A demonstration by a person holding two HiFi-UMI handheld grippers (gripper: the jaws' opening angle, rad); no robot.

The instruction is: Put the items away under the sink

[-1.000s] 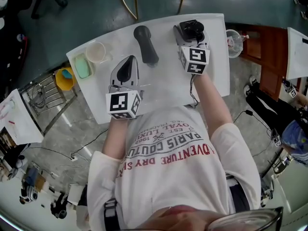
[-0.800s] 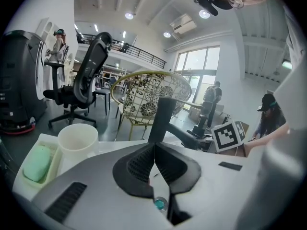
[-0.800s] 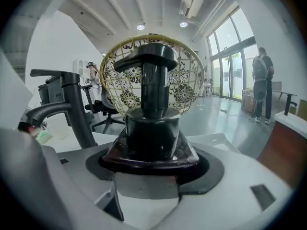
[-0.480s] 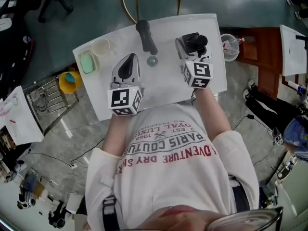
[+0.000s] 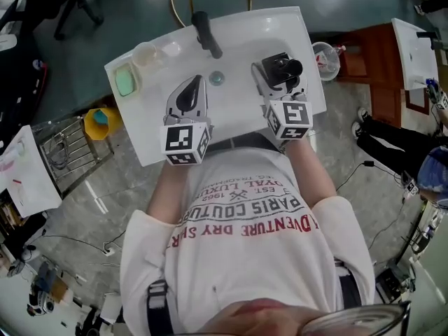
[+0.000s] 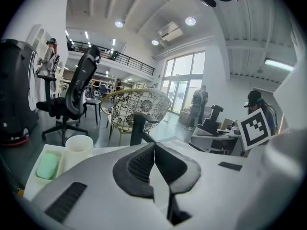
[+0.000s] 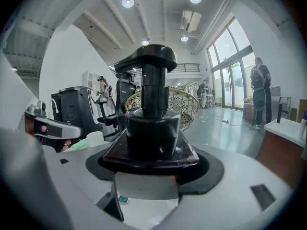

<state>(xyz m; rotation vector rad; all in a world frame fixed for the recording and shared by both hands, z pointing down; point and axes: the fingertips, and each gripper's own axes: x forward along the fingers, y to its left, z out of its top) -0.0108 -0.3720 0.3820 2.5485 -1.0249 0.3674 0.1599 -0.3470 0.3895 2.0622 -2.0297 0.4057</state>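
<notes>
Seen from above, a person in a white printed T-shirt stands at a white sink (image 5: 304,40), holding 2 grippers over it. The right gripper (image 5: 276,75) is clamped on a dark pump bottle (image 5: 283,66), which stands upright between its jaws over the right side of the sink. The right gripper view shows the bottle's black pump head rising straight out of the grip. The left gripper (image 5: 193,88) is clenched on nothing, its 2 black pads pressed tip to tip, and it hovers just left of the round drain (image 5: 216,78). A black faucet (image 5: 203,33) sits at the far rim. On the sink's left corner rest a white cup (image 5: 145,53) and, just beside it, a green soap bar (image 5: 124,82) in a white dish.
</notes>
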